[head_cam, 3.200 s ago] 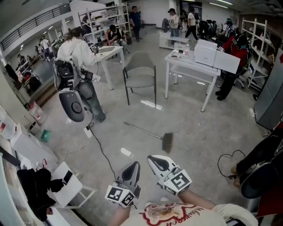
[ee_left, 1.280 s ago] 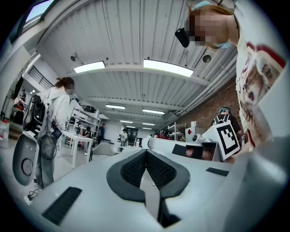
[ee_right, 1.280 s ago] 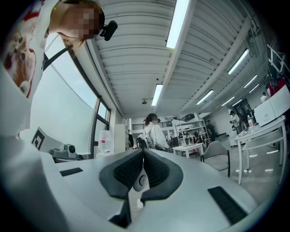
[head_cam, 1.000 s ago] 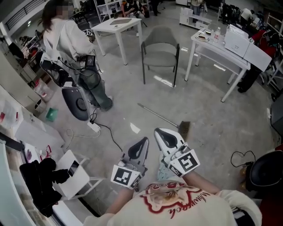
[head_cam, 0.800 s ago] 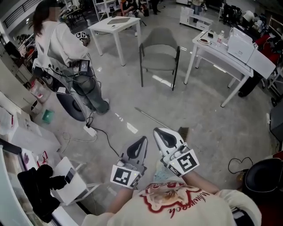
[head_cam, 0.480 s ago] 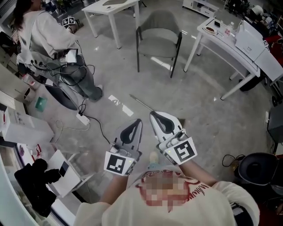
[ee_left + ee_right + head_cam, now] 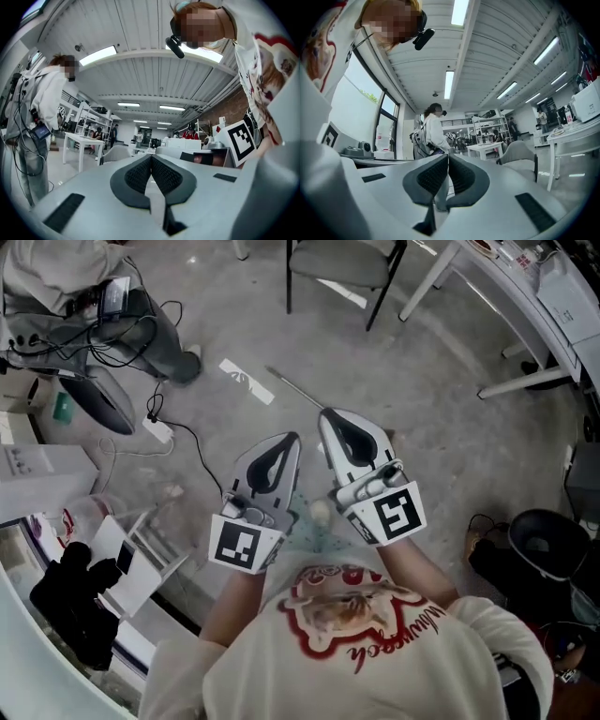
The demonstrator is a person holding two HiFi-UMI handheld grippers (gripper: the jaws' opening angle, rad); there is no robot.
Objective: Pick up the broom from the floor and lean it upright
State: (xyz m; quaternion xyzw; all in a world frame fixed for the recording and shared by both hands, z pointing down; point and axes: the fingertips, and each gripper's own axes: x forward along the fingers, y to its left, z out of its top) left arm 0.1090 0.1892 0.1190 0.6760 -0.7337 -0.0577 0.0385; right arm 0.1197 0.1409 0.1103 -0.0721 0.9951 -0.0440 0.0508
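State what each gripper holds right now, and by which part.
Nothing. The left gripper and the right gripper are both shut and empty; the broom lies on the floor ahead, untouched.

Grey chair (image 7: 342, 259) (beside white table (image 7: 428, 282)).
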